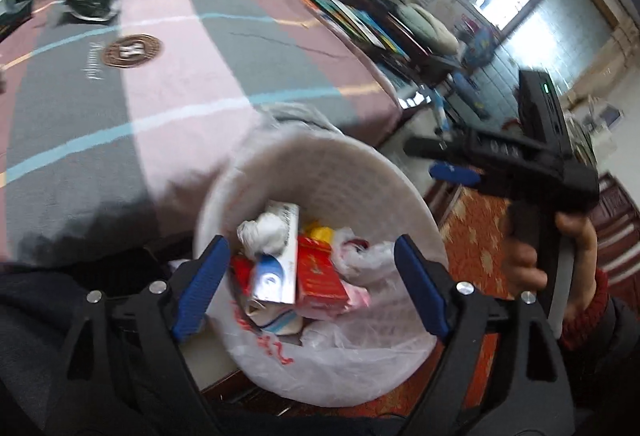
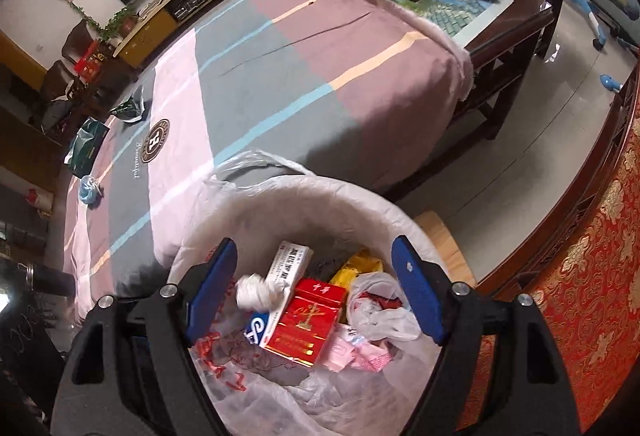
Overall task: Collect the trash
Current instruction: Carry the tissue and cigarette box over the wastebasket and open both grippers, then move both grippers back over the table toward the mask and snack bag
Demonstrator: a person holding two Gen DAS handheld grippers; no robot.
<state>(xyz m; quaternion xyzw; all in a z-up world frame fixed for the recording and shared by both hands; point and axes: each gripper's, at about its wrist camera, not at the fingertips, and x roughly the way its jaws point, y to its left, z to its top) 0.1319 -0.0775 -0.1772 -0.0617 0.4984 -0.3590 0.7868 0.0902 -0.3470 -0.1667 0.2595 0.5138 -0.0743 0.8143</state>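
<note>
Both tools gape empty above a white bin – red carton dead centre; at ten o'clock the bedspread reads "Beautiful"

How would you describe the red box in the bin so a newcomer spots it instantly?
Start at the white waste bin lined with a clear plastic bag, standing at the near edge of the striped cloth-covered table. In the heap inside, the red box lies near the middle, beside a white-and-blue carton and a crumpled white wad. It alone is bright red with gold print.
</note>
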